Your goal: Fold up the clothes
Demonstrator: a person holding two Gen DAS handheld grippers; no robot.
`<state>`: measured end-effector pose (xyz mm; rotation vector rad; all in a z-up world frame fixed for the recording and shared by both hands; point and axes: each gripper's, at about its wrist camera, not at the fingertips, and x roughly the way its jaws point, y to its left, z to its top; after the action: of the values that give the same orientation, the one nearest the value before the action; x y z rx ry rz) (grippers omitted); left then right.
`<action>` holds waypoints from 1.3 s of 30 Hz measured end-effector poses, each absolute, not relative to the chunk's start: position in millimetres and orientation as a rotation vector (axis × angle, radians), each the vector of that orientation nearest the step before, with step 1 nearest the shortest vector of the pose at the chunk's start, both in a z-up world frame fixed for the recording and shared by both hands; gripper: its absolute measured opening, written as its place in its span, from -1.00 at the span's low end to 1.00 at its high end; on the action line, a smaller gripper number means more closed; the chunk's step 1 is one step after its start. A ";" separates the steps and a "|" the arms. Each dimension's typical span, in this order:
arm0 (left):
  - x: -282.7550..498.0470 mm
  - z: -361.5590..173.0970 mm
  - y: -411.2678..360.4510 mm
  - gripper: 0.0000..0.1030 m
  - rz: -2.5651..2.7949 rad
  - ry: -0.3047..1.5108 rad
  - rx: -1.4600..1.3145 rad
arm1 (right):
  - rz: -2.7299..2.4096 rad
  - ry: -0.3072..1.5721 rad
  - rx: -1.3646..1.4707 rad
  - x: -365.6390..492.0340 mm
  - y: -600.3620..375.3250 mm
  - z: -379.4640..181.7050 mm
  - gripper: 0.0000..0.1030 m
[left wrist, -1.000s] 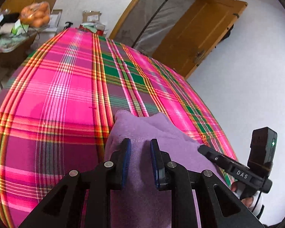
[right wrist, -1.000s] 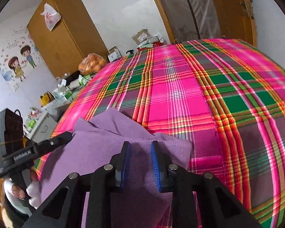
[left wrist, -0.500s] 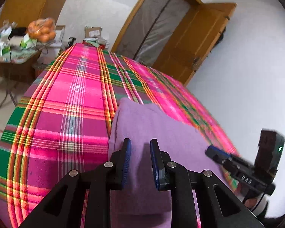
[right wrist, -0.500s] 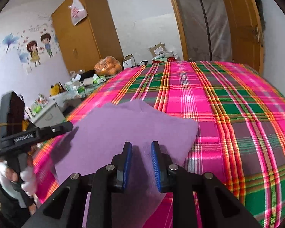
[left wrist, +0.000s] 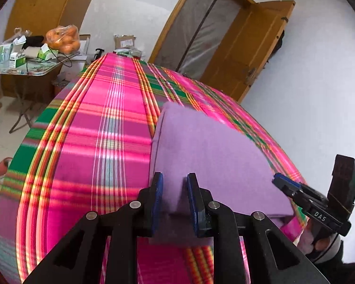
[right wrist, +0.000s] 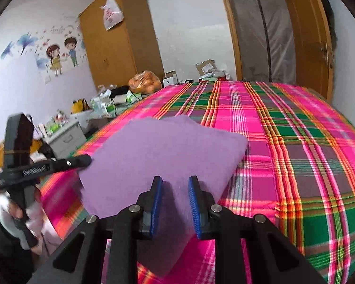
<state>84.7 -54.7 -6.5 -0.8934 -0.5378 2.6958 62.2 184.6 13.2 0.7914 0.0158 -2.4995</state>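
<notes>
Your widest surface is the one plaid bedspread point(left wrist: 87, 142), pink with green and orange stripes, which fills most of both wrist views. Behind it you have one wooden wardrobe point(right wrist: 120, 37) against the wall with a white plastic bag point(right wrist: 111, 11) hanging on its front, and one open wooden door point(left wrist: 250, 47) beside a plastic-covered doorway. One cluttered side table point(left wrist: 28, 67) stands off the bed's far corner, carrying small boxes and one bag of oranges point(left wrist: 64, 39).

You are holding one purple cloth point(left wrist: 208, 153), a single garment, lifted off the bedspread and stretched between your two tools; its far end hangs free over the plaid, and its near edge runs back to you. The cloth looks flat and taut across its top, with a folded thickness showing along its left edge in the left wrist view.

You have two grippers at work. Your left gripper point(left wrist: 173, 203) is clamped on the near edge of the purple cloth, the fabric bunched between its two blue pads point(left wrist: 158, 201). Your right gripper point(right wrist: 175, 204) pinches the same near edge further along, cloth pressed between its pads. Each gripper shows in the other's view at the cloth's side, gripped by one hand point(right wrist: 16, 210).
</notes>
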 end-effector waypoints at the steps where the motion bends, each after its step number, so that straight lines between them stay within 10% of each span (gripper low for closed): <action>1: 85.2 -6.6 -54.9 -0.58 2.700 -0.538 -0.891 | -2.506 0.033 0.777 64.0 184.2 11.7 -0.54; 39: 104.4 -6.0 -50.7 -0.41 2.721 -0.467 -0.806 | -2.427 0.243 0.585 129.8 173.3 -19.6 -0.38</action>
<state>104.4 -50.7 -6.0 -0.8056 -0.4668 2.7211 129.8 173.3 -19.6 0.5847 0.2432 -2.4274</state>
